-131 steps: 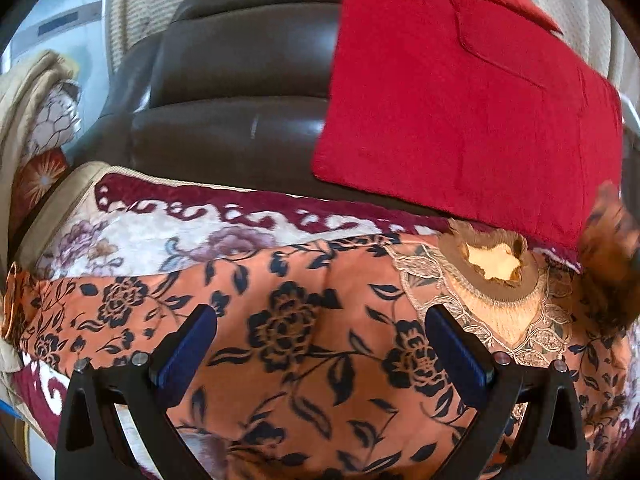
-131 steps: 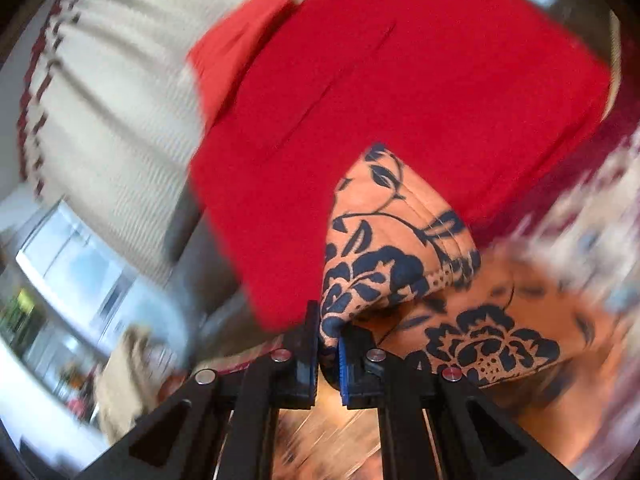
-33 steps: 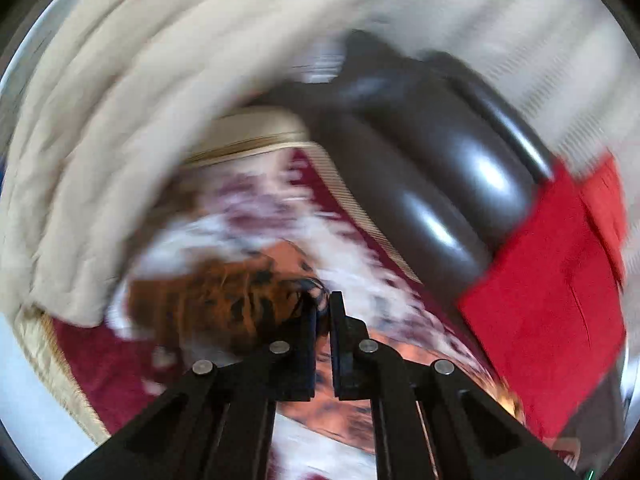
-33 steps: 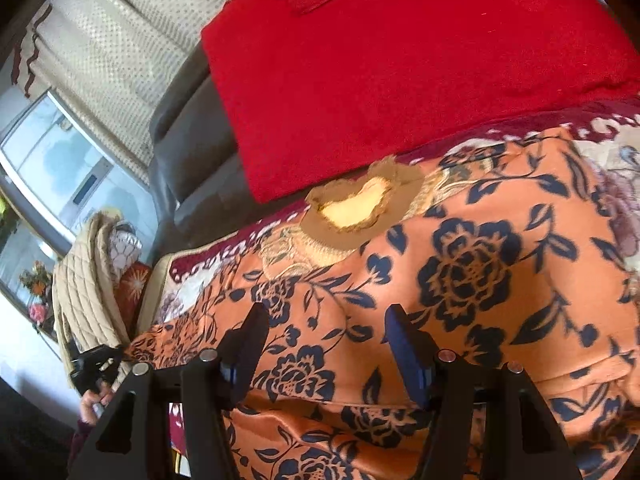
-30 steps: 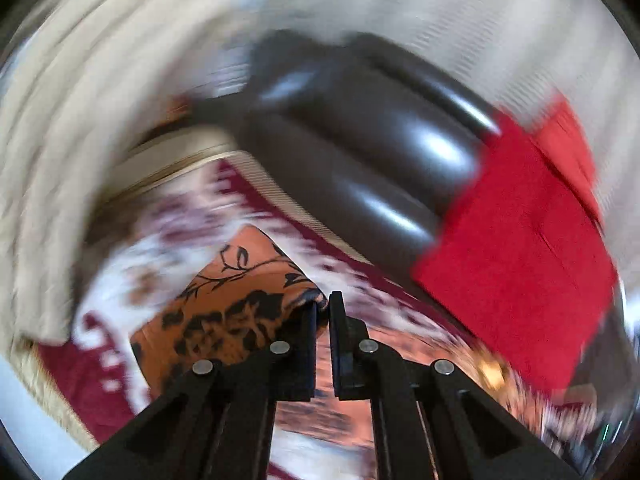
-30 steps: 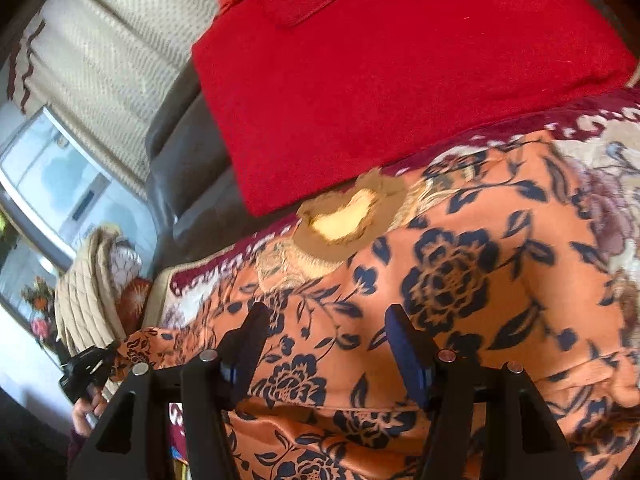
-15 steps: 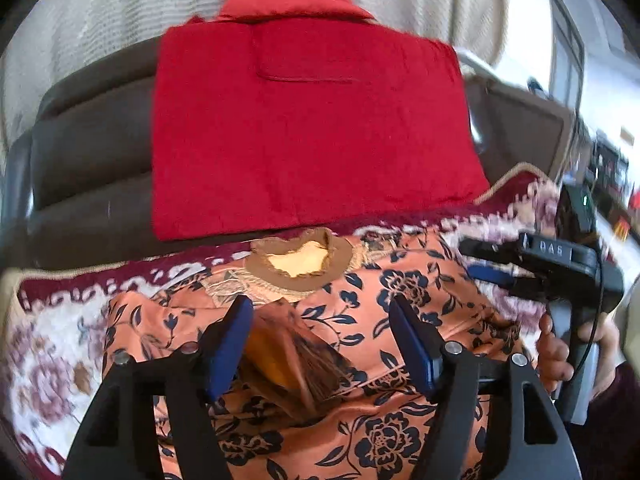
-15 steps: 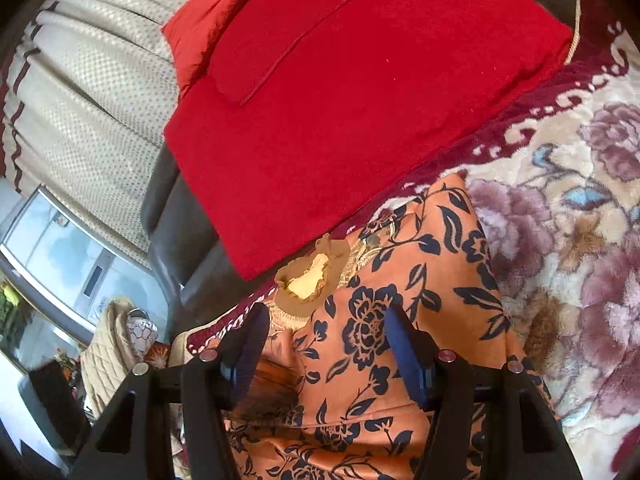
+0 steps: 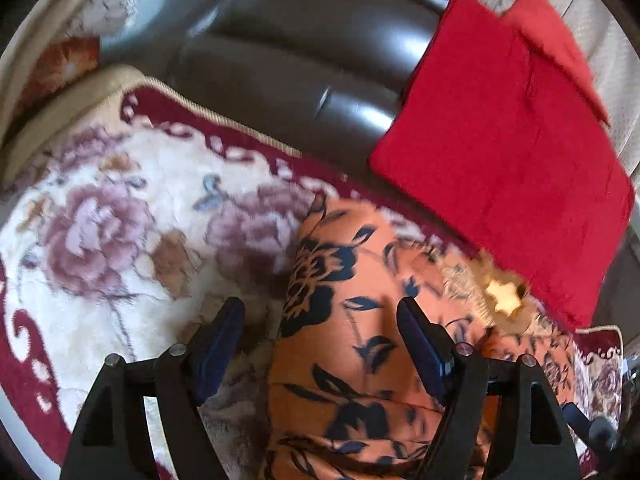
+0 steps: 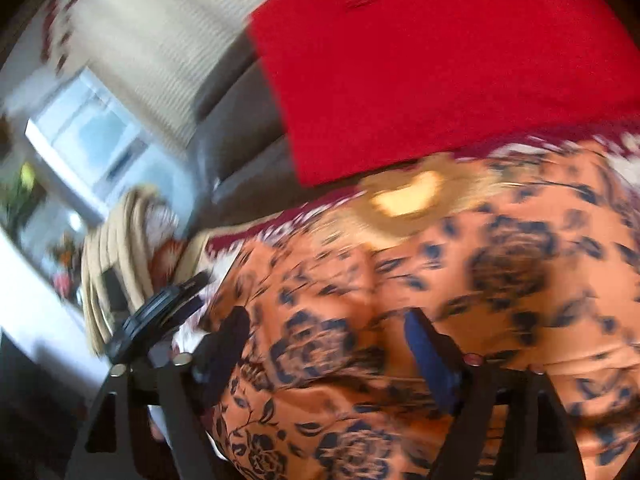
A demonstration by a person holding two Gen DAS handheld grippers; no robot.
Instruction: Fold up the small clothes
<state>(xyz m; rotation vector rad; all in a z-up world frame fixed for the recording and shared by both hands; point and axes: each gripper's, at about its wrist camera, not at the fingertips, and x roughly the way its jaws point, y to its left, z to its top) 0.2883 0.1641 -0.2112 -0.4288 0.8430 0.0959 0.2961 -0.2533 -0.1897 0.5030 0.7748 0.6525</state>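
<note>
Left wrist view shows the left tongs (image 9: pixel 320 316) spread wide and holding nothing, poised above the left edge of the orange floral garment (image 9: pixel 360 320), one finger over the cloth and the other over the flowered blanket (image 9: pixel 120 232) that covers the sofa seat. The garment lies on that blanket toward the seat's back edge, its embroidered neckline (image 9: pixel 502 294) pointing at the dark leather backrest (image 9: pixel 300 60), just beside the lower rim of the red cloth (image 9: pixel 512 140) draped over it. In the right wrist view, heavily blurred, the right tongs (image 10: pixel 326 332) are likewise wide apart and empty over the garment's middle, with the neckline (image 10: pixel 404 196) beyond them. The fabric looks thin, light and limp, probably a smooth weave that slides on itself, so it should drape and sag rather than hold a crease. The plush blanket beneath will likely give some drag. A pinch at a doubled edge or a hem near a corner seems the safest hold. Gripping one layer mid-panel would probably only bunch it. Whether the side is already folded in cannot be told here.
</note>
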